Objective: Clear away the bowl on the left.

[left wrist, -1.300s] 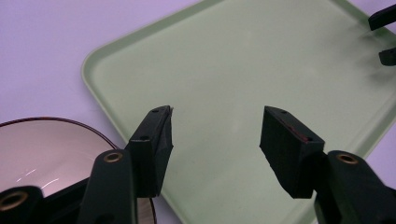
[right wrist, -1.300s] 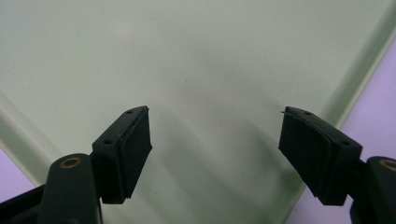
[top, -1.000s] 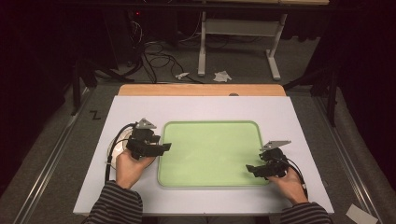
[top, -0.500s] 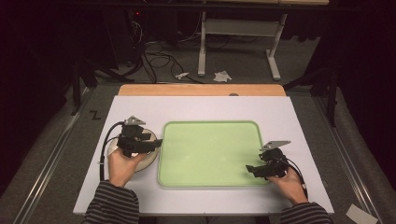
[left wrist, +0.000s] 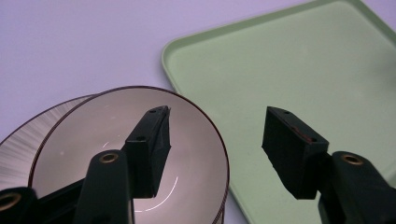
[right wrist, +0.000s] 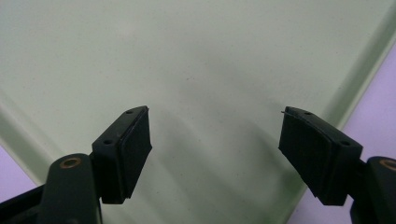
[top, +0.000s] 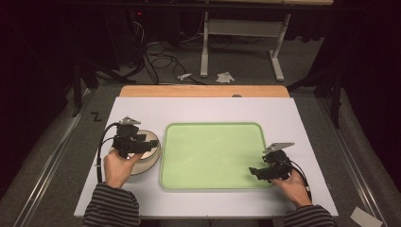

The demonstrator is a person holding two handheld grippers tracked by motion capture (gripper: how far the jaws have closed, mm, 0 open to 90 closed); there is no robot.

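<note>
- The left gripper (top: pixel 150 143) hovers over a stack of shallow bowls (top: pixel 150 152) that sits just left of the green tray (top: pixel 213 179); its jaws are spread wide, gripping nothing, one jaw above the top bowl's hollow and the other out over the tray's left part
- In the left gripper view the bowls (left wrist: pixel 93 130) are round and glossy, pale inside with a thin dark rim line; the top one holds nothing, and a second rim peeks out beneath it on the side away from the tray
- The bowls' rim lies just beside the tray's left edge; whether they touch, I cannot tell
- The tray (left wrist: pixel 289 60) is a smooth matte rectangle with rounded corners and a low raised lip, and nothing lies in it
- The right gripper (top: pixel 253 172) hangs over the tray's near right corner, jaws released and wide apart
- White table (top: pixel 283 113) shows bare beyond the tray's far edge and right of it
</note>
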